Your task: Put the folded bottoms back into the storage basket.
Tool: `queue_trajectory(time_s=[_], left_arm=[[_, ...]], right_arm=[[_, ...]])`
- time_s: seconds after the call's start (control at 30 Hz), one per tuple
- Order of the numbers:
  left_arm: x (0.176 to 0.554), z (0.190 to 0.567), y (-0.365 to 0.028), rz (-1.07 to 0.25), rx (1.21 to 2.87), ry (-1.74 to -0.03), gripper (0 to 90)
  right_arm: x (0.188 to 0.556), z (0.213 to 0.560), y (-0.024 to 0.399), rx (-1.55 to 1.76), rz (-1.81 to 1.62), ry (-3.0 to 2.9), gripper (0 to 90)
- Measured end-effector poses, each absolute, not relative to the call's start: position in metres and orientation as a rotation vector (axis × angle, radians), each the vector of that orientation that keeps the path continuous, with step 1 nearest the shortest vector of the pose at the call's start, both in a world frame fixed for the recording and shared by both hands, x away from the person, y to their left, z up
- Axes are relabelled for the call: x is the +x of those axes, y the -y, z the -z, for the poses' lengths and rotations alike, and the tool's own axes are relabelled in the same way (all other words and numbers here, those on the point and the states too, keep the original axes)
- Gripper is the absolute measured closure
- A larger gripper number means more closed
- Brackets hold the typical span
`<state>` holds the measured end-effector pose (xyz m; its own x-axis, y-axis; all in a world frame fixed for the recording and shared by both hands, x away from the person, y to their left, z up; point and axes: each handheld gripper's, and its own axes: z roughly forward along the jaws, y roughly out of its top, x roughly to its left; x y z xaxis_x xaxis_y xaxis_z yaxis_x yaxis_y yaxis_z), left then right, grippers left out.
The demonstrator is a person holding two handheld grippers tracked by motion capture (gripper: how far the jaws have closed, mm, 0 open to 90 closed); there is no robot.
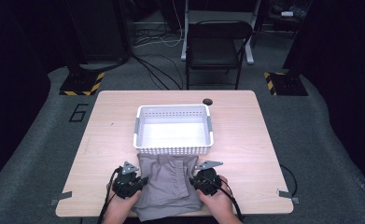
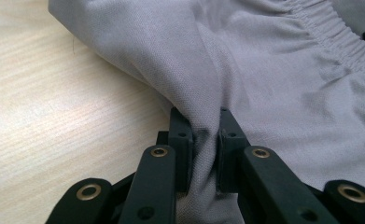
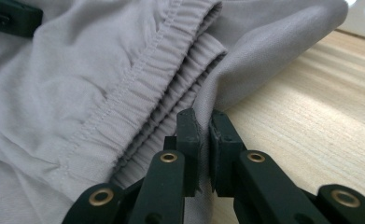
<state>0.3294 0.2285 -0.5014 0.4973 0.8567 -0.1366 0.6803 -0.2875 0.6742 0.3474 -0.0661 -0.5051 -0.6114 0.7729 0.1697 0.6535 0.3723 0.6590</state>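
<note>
ahead: white basket (image 1: pixel 173 148) blocks, touching grey shorts (image 1: pixel 164 186) | sides: bare table (image 1: pixel 245 135) free

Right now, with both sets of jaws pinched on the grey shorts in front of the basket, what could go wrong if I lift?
1. The left gripper and right gripper each pinch only a thin fold of the grey shorts, so the fabric might slip out.
2. The white basket sits right against the shorts; the lifted cloth could drag or nudge it.

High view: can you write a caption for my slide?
Both grippers pinch grey shorts on the table before a white basket.
</note>
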Motion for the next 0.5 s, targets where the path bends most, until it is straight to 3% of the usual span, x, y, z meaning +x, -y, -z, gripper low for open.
queue_trajectory(time_s=[0.5], left_arm=[[0.325, 0.486, -0.236, -0.303, 2.047, -1.246, 81.0]], right_arm=[[0.341, 0.492, 0.074, 1.362, -1.145, -2.450, 84.5]])
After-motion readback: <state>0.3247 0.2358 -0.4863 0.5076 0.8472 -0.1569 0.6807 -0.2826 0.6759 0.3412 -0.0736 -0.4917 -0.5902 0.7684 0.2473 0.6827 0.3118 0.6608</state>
